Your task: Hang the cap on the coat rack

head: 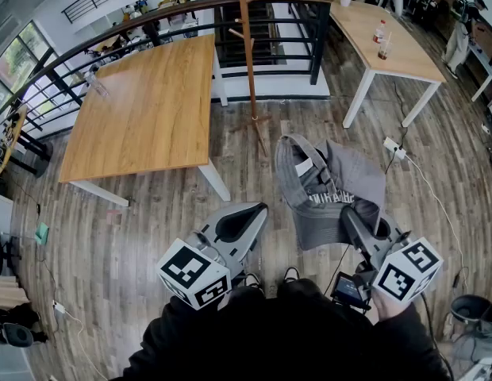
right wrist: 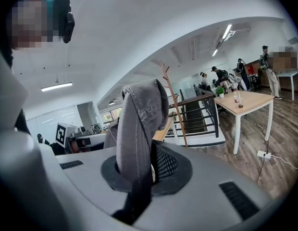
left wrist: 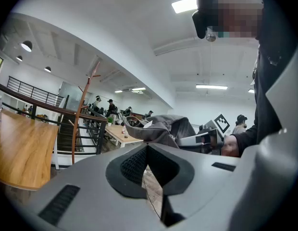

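Note:
A grey cap (head: 329,189) hangs upside down over the wood floor, in front of the person. My right gripper (head: 361,217) is shut on its rear edge; in the right gripper view the grey fabric (right wrist: 137,124) rises from between the black pads (right wrist: 166,162) of the right gripper (right wrist: 149,150). The wooden coat rack (head: 247,46) stands beyond the cap by the railing, with short pegs up its pole, and shows as the coat rack (right wrist: 174,105) and the coat rack (left wrist: 81,119). My left gripper (head: 242,221) is left of the cap, apart from it, shut and empty (left wrist: 148,146). The cap (left wrist: 161,126) shows ahead of it.
A large wooden table (head: 143,109) stands to the left of the rack. A second table (head: 405,54) with bottles stands at the back right. A black railing (head: 294,22) runs behind the rack. A power strip and cable (head: 393,148) lie on the floor to the right. People stand far back.

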Demonstrator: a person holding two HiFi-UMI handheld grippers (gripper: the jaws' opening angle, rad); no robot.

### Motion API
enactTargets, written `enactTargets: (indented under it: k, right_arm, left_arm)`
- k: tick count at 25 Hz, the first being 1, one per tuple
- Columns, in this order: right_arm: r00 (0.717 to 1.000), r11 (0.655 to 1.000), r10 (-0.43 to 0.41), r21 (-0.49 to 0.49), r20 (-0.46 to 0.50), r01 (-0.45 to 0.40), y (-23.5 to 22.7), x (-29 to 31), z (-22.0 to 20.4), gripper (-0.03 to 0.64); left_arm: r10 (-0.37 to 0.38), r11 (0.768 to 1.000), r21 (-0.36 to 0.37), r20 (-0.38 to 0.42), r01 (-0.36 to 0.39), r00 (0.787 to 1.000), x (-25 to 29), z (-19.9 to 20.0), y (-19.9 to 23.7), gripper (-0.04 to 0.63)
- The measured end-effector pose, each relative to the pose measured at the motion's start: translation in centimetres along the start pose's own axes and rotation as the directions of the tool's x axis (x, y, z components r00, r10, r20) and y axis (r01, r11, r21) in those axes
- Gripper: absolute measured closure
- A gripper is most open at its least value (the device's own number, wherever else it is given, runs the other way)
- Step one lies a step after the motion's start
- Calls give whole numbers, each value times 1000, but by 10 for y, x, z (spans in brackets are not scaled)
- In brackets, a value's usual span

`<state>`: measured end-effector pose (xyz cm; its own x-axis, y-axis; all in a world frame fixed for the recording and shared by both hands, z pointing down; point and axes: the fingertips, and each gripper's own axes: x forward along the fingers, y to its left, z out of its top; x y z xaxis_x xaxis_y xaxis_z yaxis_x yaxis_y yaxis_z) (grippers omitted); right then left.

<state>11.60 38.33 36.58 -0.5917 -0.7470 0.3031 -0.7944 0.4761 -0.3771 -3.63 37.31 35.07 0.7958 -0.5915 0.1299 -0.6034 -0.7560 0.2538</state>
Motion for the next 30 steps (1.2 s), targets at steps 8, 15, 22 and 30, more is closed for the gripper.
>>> enactTargets:
  k: [8, 15, 22, 30]
  right_arm:
    - [1000, 1000, 6, -15, -10, -6, -3, -2, -4, 575]
    - [1000, 1000, 26, 1, 11, -26, -21, 0, 8, 575]
    - [995, 995, 97, 18, 30, -97, -33, 11, 22, 575]
    - [974, 973, 218, 67, 63, -223, -39, 23, 42, 575]
  left_arm:
    - [26, 1000, -16, -19, -27, 999, 3, -4, -2, 591]
    - [20, 998, -67, -36, -22, 999, 25, -6, -3, 591]
    - [22, 1000, -11, -6, -22, 1000, 47, 14, -10, 591]
    - [118, 993, 8, 64, -119, 991, 53, 32, -9, 591]
